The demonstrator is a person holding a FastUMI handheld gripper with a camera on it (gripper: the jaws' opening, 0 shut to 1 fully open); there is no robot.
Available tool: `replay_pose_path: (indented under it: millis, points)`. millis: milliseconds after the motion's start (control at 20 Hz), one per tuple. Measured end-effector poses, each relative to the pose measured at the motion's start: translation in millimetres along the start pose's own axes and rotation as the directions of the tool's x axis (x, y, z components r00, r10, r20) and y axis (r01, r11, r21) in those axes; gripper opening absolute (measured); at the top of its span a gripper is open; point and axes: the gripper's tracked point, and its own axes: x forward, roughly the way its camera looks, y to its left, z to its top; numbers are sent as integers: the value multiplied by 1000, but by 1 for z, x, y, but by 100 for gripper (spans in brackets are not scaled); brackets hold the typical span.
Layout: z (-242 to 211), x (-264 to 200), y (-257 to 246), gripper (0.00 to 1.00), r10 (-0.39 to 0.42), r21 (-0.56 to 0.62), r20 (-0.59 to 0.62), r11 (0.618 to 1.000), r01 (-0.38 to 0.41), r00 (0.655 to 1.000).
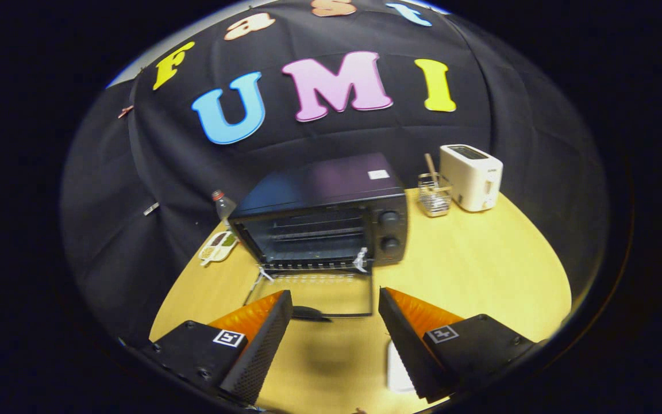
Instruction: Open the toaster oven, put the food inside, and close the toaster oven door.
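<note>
Spread wide apart with nothing between them, the fingers of the gripper (335,305) are held above the wooden table (480,270). Just ahead of them the toaster oven (331,213) is seen with its glass door (314,296) dropped flat open toward the fingers. A white object (395,368), possibly the food's plate, is partly hidden beside one finger. Beyond the oven are placed a white toaster (472,175), a wire holder (434,195) and a bottle (223,204).

Black cloth wall (153,172) behind & at sides, creased, pinned w/ clips. Light wood table (480,270) in front, glossy, w/ rounded edge. Bright overhead light; soft shadow on tabletop.
</note>
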Motion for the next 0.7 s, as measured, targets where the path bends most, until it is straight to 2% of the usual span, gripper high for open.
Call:
replay_pose_path:
  millis: [100,300,450,550,600,700]
  points:
    - [-11,-15,-61,99,-76,4,-42,997,76,996]
    - [-60,-24,-141,98,-133,65,-195,987,148,972]
    - [-96,-11,-170,97,-153,31,-295,985,169,943]
    - [-114,0,-190,90,-181,-29,-343,983,182,922]
    - [-122,6,-194,82,-181,-42,-365,983,178,913]
    - [-136,19,-198,83,-169,-47,-416,985,165,894]
